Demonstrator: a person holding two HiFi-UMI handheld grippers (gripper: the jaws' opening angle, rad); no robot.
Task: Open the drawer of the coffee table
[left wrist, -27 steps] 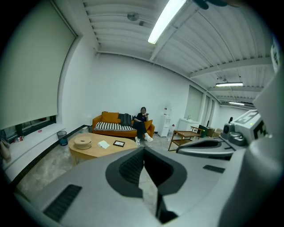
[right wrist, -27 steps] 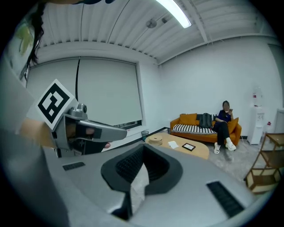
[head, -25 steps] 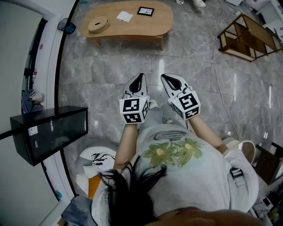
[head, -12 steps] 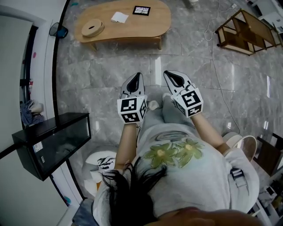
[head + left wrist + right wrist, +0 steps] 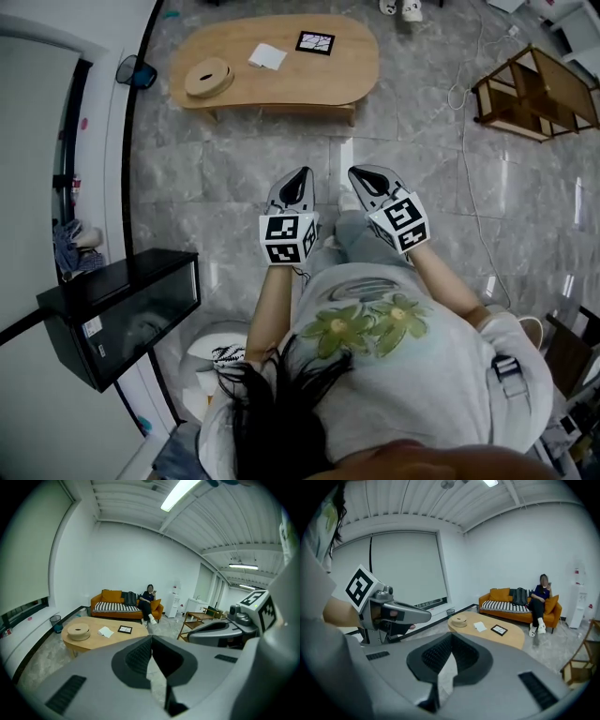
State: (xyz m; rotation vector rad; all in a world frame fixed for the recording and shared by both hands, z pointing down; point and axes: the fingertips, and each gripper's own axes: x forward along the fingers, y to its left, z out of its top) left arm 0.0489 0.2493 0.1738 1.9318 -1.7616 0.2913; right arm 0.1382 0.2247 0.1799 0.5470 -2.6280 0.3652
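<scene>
Holding my left gripper [image 5: 300,175] and right gripper [image 5: 361,174] side by side above the floor [image 5: 225,178], both empty with jaws pressed together, I faced the coffee table [image 5: 309,77] well ahead; its drawer I could not make out from any view.

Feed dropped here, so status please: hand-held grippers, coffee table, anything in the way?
Grippers: left hand-held gripper shut, empty; right hand-held gripper shut, empty. Ahead, coffee table untouched, drawer not visible. Only floor between.
</scene>
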